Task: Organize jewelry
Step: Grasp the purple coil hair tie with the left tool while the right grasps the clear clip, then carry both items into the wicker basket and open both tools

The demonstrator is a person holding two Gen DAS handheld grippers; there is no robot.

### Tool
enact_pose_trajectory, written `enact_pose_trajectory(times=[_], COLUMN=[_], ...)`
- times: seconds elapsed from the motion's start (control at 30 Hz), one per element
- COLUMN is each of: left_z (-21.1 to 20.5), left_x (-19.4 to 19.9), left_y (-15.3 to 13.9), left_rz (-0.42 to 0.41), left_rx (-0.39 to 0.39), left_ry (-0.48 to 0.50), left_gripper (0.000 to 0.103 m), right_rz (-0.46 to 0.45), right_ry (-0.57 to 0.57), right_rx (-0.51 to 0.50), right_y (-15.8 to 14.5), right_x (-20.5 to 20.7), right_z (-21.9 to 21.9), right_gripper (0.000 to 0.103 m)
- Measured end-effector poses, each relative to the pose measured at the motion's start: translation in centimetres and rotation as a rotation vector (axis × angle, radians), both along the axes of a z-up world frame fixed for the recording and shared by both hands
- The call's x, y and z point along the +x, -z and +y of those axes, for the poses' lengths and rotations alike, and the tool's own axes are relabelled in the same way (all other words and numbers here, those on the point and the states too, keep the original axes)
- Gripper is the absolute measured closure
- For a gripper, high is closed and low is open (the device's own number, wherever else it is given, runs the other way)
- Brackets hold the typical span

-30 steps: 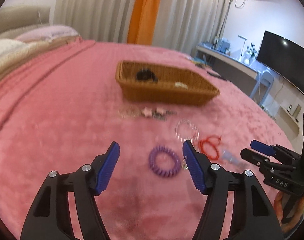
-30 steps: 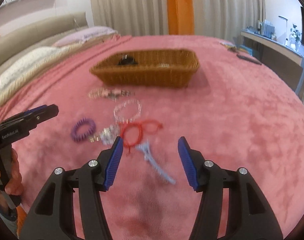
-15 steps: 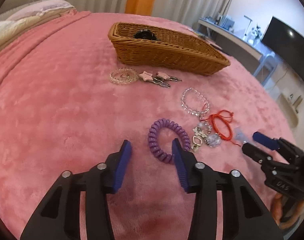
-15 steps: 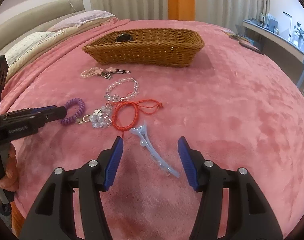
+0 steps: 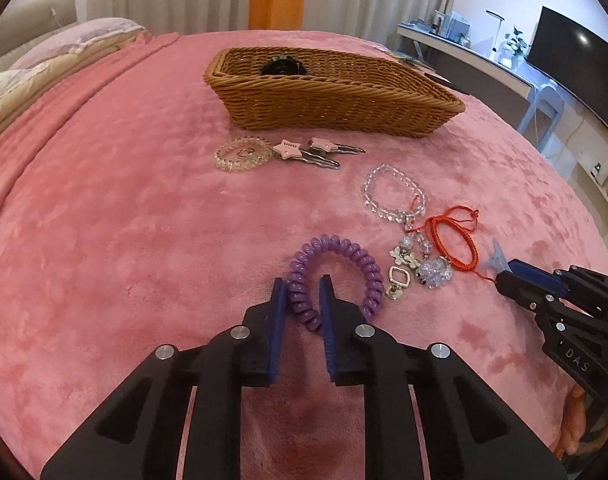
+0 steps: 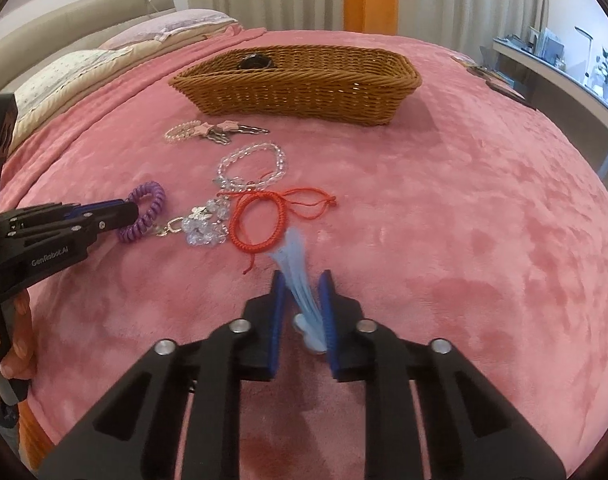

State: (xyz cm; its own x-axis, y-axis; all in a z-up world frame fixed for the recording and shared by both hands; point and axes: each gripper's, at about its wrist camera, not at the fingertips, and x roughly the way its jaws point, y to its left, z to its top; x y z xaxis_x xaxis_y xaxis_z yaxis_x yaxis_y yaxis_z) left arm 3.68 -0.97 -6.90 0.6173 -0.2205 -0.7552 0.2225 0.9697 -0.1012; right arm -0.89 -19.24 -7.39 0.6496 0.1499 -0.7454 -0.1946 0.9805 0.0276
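My left gripper (image 5: 303, 286) is shut on the near side of a purple coil hair tie (image 5: 356, 260) lying on the pink bedspread. My right gripper (image 6: 303, 280) is shut on a pale blue hair clip (image 6: 300, 276), blurred with motion. A red cord bracelet (image 6: 260, 220), a crystal charm keychain (image 6: 204, 226) and a clear bead bracelet (image 6: 252, 166) lie between the two grippers. A wicker basket (image 5: 328, 96) stands further back with a black item (image 5: 282, 67) inside.
A clear ring bracelet (image 5: 242, 154) and pink star hair clips (image 5: 304, 150) lie just in front of the basket. Pillows (image 6: 76, 76) are at the far left. A desk (image 5: 476, 56) and a TV (image 5: 576, 64) stand beyond the bed's right edge.
Both grippers moved down and forward and closed: the left one onto the purple hair tie, the right one onto the blue hair clip.
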Motion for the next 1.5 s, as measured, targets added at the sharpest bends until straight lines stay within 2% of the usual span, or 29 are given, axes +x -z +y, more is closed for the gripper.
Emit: enact_pose_trajectory(times=[0.3,0.5,0.6,0.77,0.97,1.13,1.3,1.5], left_z=[0.4,1.0,1.2,1.3,0.7,-1.2,-2.6,-4.2], left_x=[-0.6,-1.4,-1.7,-1.0,3.0,7.9,12.5,17.2], left_y=[-0.5,-1.7,-3.2,-6.5,-10.7,-12.6,-12.4,-9.3], left_rz=[-0.027,-0.070,-0.106,-0.187,-0.272,-0.326,-0.360,-0.286], left_rx=[-0.035,-0.080,-0.103,-0.115,-0.119,-0.094,-0.114,-0.109], left_ry=[0.004,0.008,0.008,0.012,0.009,0.009,-0.021,-0.027], left_gripper=[0.094,0.095,0.095,0.095,0.095,0.095,0.094,0.094], right_rz=[-0.021,-0.043,-0.074,-0.163,-0.240,-0.265,-0.233,-0.154], right_ry=[-0.007,0.000,0.009,0.021,0.027,0.030,0.034,0.059], right_rx=[0.003,0.056,0.083,0.067,0.060,0.062,0.059,0.105], right_y=[-0.7,-2.6,-4.6,-8.8,-12.7,-14.1,-13.0,-10.3], right_x=[-0.6,-0.9,-1.0,-0.1,4.5,10.1,15.6,21.5], right_z=[0.3,-0.2,-0.5,-0.7,-0.4,0.0,0.4,-0.4], right_gripper=[0.092,0.092,0.092,0.092,0.092,0.092,0.092,0.092])
